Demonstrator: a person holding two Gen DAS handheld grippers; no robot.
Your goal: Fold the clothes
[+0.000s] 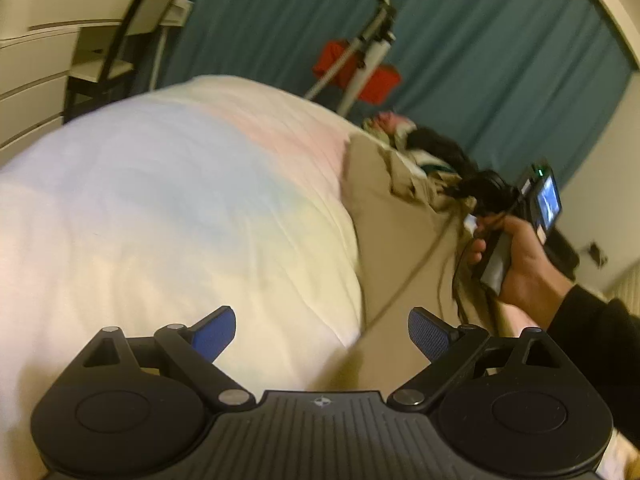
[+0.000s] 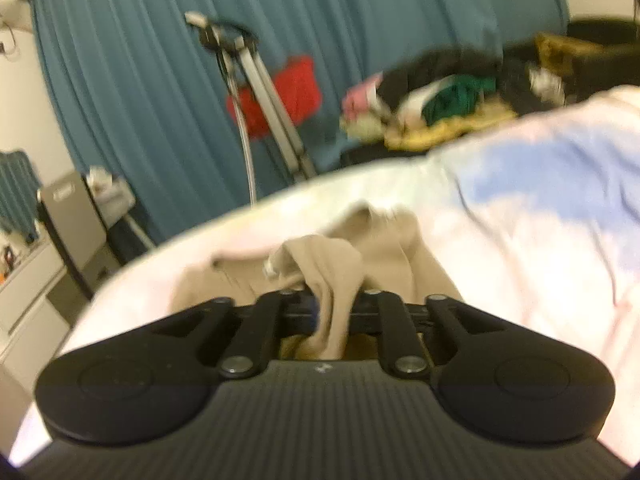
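A beige garment [image 1: 400,240] lies crumpled along the right side of a pastel duvet [image 1: 160,200]. My left gripper [image 1: 322,336] hovers open over the duvet's near edge, its blue pads [image 1: 216,336] wide apart with nothing between them. To its right, a hand in a dark sleeve [image 1: 520,264] holds the right gripper against the garment's far end. In the right wrist view the right gripper [image 2: 332,308] is shut on a bunched fold of the beige garment [image 2: 384,248], which rises between its fingers. The picture is blurred.
A heap of mixed clothes [image 1: 420,148] [image 2: 440,104] sits at the bed's far end. A tripod [image 1: 360,52] [image 2: 260,100] with a red item [image 2: 288,92] stands before a teal curtain [image 1: 480,40]. White drawers [image 1: 32,80] stand beside the bed.
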